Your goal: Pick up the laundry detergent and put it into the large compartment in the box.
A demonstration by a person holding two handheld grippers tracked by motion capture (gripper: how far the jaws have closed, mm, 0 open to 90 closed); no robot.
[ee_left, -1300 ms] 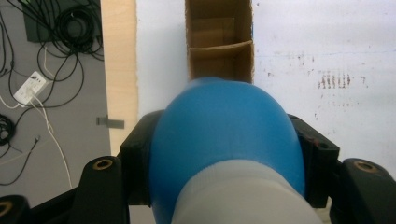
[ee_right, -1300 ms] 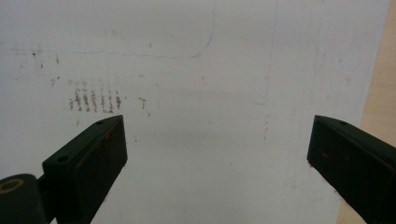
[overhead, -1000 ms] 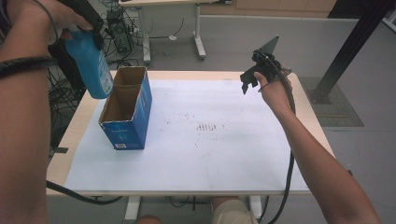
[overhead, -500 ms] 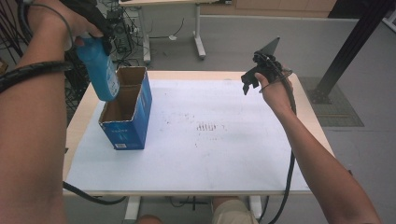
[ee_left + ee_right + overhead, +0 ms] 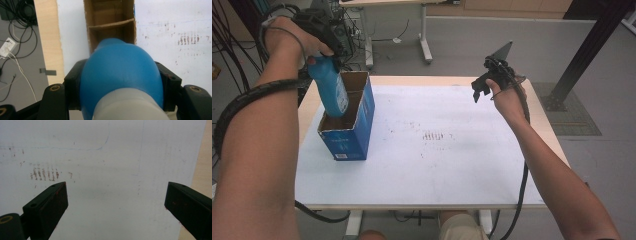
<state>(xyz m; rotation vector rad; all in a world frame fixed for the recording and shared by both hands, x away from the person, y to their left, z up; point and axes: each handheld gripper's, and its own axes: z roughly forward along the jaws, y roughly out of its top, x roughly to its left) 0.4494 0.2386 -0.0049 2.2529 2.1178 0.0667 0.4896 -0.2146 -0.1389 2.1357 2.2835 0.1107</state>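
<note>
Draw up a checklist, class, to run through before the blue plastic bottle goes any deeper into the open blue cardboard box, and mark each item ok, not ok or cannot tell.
1. Left gripper clamped on the blue plastic bottle: ok, a jaw presses on each side.
2. Bottle lined up over the open blue cardboard box: ok, its lower end is inside the near compartment.
3. Compartment free of other items: cannot tell, the bottle hides its floor.
4. Bottle upright: not ok, it leans.
5. Right gripper out of the way: ok, open and apart from the box, over the white table sheet.
6. Box steady: cannot tell, nothing braces it.
</note>
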